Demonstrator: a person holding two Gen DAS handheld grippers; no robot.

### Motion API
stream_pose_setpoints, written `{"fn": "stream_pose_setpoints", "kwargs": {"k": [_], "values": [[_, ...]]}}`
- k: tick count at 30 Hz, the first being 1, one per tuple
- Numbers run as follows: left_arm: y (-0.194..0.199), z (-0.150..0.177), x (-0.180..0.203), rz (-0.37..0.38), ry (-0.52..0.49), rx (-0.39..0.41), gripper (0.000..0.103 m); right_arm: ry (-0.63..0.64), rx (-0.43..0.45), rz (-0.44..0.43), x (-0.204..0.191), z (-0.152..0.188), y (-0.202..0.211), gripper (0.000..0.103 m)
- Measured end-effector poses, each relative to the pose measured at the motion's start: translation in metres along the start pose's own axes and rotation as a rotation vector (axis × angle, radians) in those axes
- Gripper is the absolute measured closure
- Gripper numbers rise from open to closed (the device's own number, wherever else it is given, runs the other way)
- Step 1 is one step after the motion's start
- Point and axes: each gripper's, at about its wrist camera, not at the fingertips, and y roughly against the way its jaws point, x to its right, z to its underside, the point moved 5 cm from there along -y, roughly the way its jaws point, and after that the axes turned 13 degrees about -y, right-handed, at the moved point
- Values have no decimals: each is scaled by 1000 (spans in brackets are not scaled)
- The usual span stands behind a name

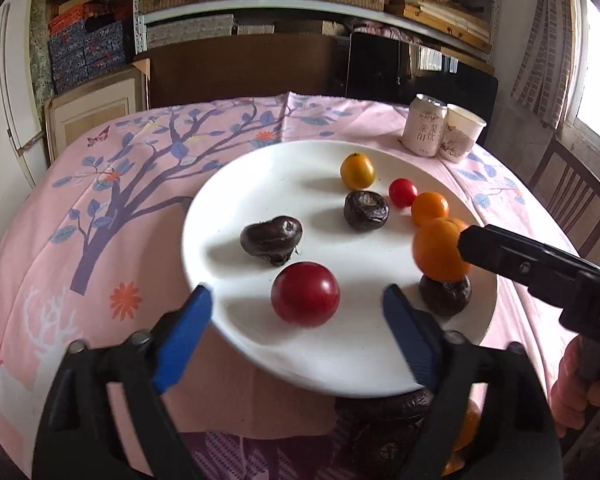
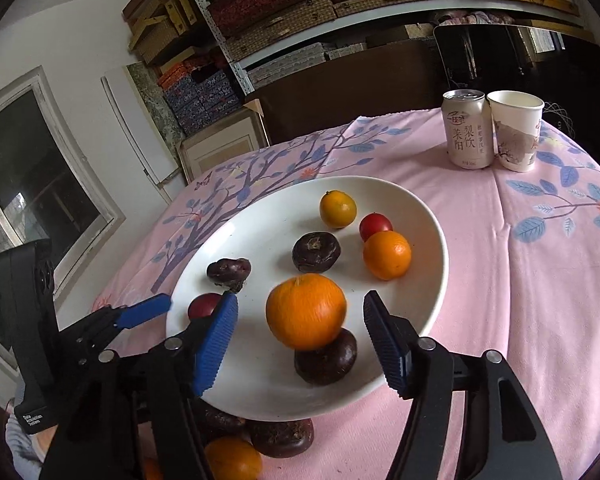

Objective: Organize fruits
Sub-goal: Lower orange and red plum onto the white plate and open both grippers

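A white plate [image 1: 236, 208] [image 2: 252, 384] holds red tomatoes, oranges and dark brown water chestnuts. My left gripper [image 1: 298, 300] is open, its blue fingers on either side of a large red tomato [image 1: 305, 294] at the plate's near edge. My right gripper [image 2: 300, 316] is open over the plate's near right part, and a blurred large orange [image 2: 306, 312] [image 1: 440, 250] sits between its fingers, on or just above a dark chestnut [image 2: 326, 358] [image 1: 445, 294]. I cannot tell if the orange is resting or falling.
More chestnuts [image 2: 280, 438] and oranges [image 2: 232, 458] lie on the pink cloth in front of the plate. A drink can [image 2: 466, 134] and a paper cup [image 2: 516, 134] stand at the far right. A chair [image 1: 572, 196] is at the table's right.
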Motion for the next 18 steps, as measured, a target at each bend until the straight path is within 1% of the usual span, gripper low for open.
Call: {"fn": "stream_pose_setpoints", "kwargs": {"k": [3,6,9,10,12,16,18], "values": [[12,4,-9,-26,14,17,6,-11,27,2,7,-2,11,36],[23,10,-18,-67,32,36,5,-28,7,0,13,8,19,36],[27,23,-25,-111,45,6,5,-12,-14,12,15,23,28,35],[28,29,-28,-129,51,-16,5,0,-19,17,14,28,32,30],[31,41,-31,-158,54,-55,5,22,-22,29,14,38,39,24],[46,58,-36,-189,73,-60,5,33,-41,18,18,53,51,23],[54,64,-41,-219,88,-59,5,47,-57,11,17,62,56,23]]}}
